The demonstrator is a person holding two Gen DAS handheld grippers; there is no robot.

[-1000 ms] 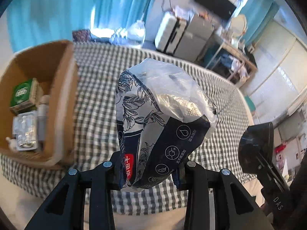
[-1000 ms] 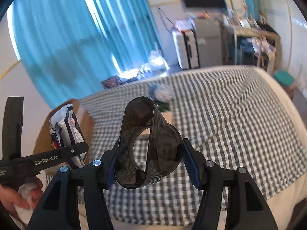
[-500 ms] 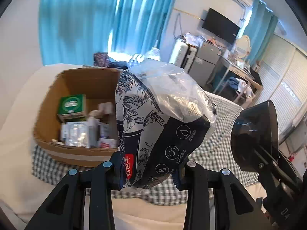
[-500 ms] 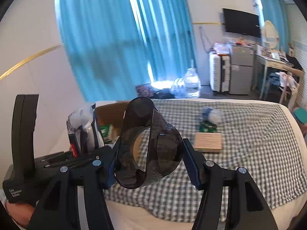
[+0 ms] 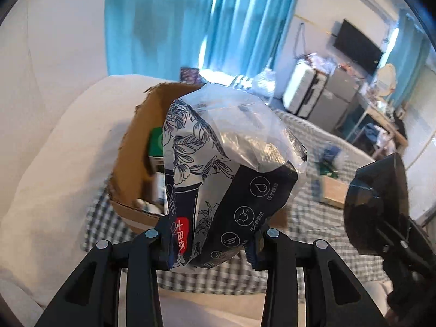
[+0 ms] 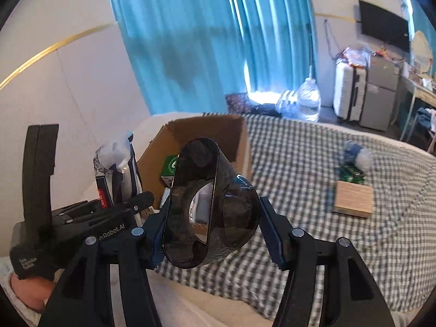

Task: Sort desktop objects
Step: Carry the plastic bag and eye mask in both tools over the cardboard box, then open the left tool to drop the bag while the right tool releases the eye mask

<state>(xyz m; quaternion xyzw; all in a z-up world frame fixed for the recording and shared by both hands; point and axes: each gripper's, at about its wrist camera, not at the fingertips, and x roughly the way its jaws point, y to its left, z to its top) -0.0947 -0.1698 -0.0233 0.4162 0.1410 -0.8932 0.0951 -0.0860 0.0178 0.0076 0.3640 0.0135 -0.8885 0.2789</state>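
Observation:
My left gripper (image 5: 209, 248) is shut on a crumpled tissue pack (image 5: 226, 169) with a blue floral print and a clear top; the pack hangs in front of an open cardboard box (image 5: 130, 169). My right gripper (image 6: 212, 234) is shut on a dark translucent plastic holder (image 6: 207, 209) with an oval opening. That holder (image 5: 376, 207) shows at the right in the left wrist view. The left gripper (image 6: 114, 215) with its pack (image 6: 117, 169) sits left of the box (image 6: 231, 133) in the right wrist view. The box holds a green carton (image 6: 170, 167) and small packets.
A checked cloth (image 6: 313, 163) covers the bed. On it lie a wooden block (image 6: 353, 199), a green packet (image 6: 351, 174) and a blue-white bundle (image 6: 357, 155). White pillows (image 5: 54, 163) lie left of the box. Blue curtains, a water jug (image 6: 308, 98) and suitcases stand behind.
Both grippers have swung left with their loads. The box has shifted from the left edge toward the middle of both views, and the tissue pack now hangs in front of it.

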